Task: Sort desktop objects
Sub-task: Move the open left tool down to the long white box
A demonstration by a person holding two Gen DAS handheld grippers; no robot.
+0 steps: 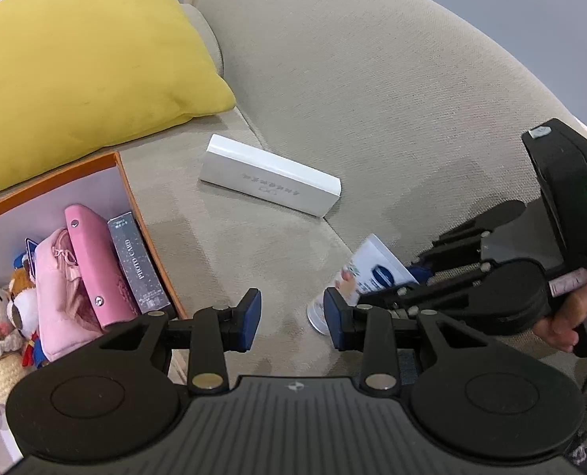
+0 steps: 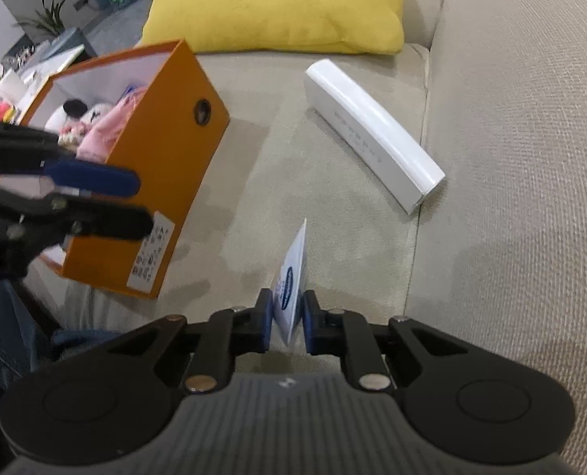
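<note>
**me:** Tube [image 2: 292, 289] status, since people asked. It's a white squeeze tube with a blue oval logo, and my right gripper [image 2: 287, 322] has it pinched between both blue pads, clamped on the flat crimped end. From the right wrist view the tube runs straight out ahead of my fingers, edge-on and thin, above the beige sofa seat [image 2: 333, 237].

**other:** And the other hand? Where's it sitting compared to the tube?

**me:** My left gripper [image 1: 292, 318] is spread partway with nothing between the pads, just sofa fabric showing through the gap. In the left wrist view the tube's cap end pokes out right behind my right-hand pad, so it's just beside that fingertip and off to the right of the gap, not in it. Can't tell if it's touching the pad.

**other:** Where's the bin?

**me:** Orange box [image 1: 135, 213] sits to the left of my left gripper, open top, already stuffed with a pink pouch [image 1: 62, 289], a pink case [image 1: 91, 261], a grey box marked PHOTO CARD [image 1: 137, 265] and plush toys [image 1: 0, 316]. Well apart from the tube. A long white box [image 1: 269, 176] lies on the seat beyond both grippers, near the yellow cushion [image 1: 88, 67].
</note>
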